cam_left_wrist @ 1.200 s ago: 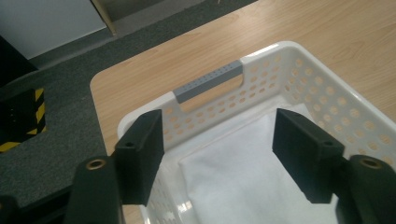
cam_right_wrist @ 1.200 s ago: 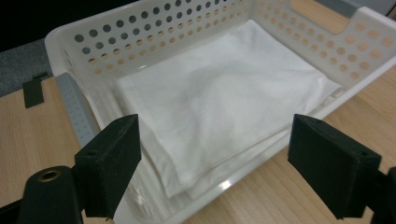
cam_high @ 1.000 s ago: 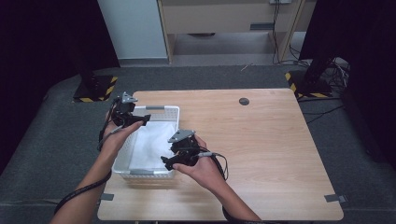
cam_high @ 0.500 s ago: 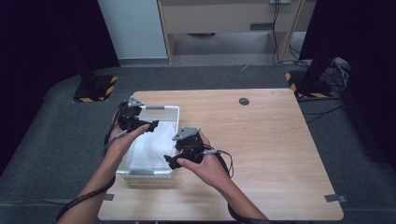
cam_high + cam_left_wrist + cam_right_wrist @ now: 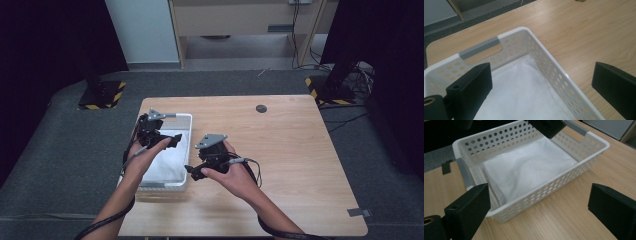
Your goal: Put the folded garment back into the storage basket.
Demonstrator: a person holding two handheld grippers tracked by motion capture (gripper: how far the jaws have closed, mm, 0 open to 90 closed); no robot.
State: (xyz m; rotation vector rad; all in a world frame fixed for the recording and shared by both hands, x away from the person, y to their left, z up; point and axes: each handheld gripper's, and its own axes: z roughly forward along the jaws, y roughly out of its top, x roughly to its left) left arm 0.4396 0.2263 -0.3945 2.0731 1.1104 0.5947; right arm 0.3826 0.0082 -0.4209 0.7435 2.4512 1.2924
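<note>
Jaws spread wide on both sides, nothing held. High view: left hand-held gripper (image 5: pixel 167 140) hangs over the far half of the white basket (image 5: pixel 185 150), jaws having just opened, nothing between them. Right hand-held gripper (image 5: pixel 192 172) sits just beside the basket's right wall, at 3 o'clock of it, jaws also just opened and empty. Basket lies at the left part of the wooden surface (image 5: pixel 290 150); white cloth (image 5: pixel 167 162) lies folded inside. Compared with a second ago the left hand has slid across from the basket's left rim to over its middle; the right hand has edged away from the basket.

Left gripper view: two black blocky jaws far apart, basket corner (image 5: pixel 524 37) between them but untouched. Basket is perforated white plastic, rectangular, rounded rim, grey handle strip (image 5: pixel 480 47) at 11 o'clock. Soft, slightly wrinkled cloth (image 5: pixel 521 92) covers the floor.

Right gripper view: jaws wide, straddling the near basket wall (image 5: pixel 541 192) without contact. Cloth (image 5: pixel 529 170) flat, creased, filling the basket. The left hand-held gripper's black jaw (image 5: pixel 546 126) pokes in at 12 o'clock.
</note>
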